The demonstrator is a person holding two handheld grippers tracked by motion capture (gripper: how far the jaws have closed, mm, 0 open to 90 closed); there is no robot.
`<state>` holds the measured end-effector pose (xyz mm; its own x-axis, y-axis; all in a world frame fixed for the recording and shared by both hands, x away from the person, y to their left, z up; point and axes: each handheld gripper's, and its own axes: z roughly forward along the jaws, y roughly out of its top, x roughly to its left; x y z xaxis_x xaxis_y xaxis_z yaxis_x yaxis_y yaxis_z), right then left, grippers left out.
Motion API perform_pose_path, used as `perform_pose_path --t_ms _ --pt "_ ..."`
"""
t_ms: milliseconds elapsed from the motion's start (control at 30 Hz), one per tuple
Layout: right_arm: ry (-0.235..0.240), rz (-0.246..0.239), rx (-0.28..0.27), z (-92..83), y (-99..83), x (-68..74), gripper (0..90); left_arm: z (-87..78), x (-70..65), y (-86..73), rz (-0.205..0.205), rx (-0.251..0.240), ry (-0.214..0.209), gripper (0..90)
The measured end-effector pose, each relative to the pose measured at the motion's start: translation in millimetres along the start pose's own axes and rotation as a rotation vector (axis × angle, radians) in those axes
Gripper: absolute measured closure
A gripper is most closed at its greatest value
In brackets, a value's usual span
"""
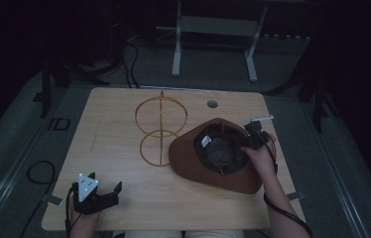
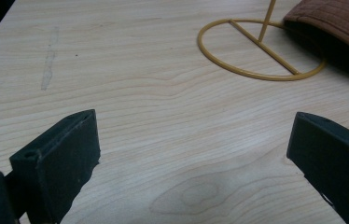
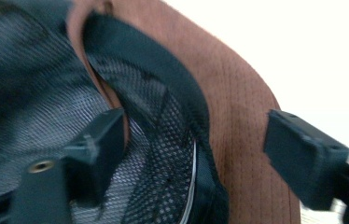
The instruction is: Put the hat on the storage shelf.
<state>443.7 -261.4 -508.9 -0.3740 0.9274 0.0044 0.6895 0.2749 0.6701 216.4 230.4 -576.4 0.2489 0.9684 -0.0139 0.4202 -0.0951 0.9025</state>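
Wood lies bare between the wide-open jaws of my left gripper (image 1: 105,191), which rests idle near my edge of the table (image 1: 124,148), holding nothing; ahead and to its right stands the yellow wire stand (image 1: 160,130). Further right, my right gripper (image 3: 193,154) straddles the upturned brown hat (image 1: 213,154), one jaw inside against the mesh lining (blurred), one outside the brim, not yet pinching. I'd seat deeper on the band before closing.
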Motion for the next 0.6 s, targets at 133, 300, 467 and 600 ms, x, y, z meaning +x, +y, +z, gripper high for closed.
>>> perform_pose_path --t_ms 133,300,467,600 --pt "-0.037 -0.023 0.041 10.7 -1.2 1.5 24.0 -0.4 -0.8 0.1 0.005 0.003 0.0 3.2" --pt "-0.07 -0.006 0.093 23.4 -7.2 1.6 36.4 -1.0 -1.8 0.9 0.005 0.014 0.003 3.2" --pt "-0.133 -0.062 0.109 29.3 -11.2 10.1 47.6 -1.6 -2.7 1.1 0.009 0.012 0.015 3.2" --pt "-0.194 -0.096 0.116 32.5 -13.1 17.0 56.1 -3.0 -3.9 2.6 0.023 0.009 0.025 3.2"
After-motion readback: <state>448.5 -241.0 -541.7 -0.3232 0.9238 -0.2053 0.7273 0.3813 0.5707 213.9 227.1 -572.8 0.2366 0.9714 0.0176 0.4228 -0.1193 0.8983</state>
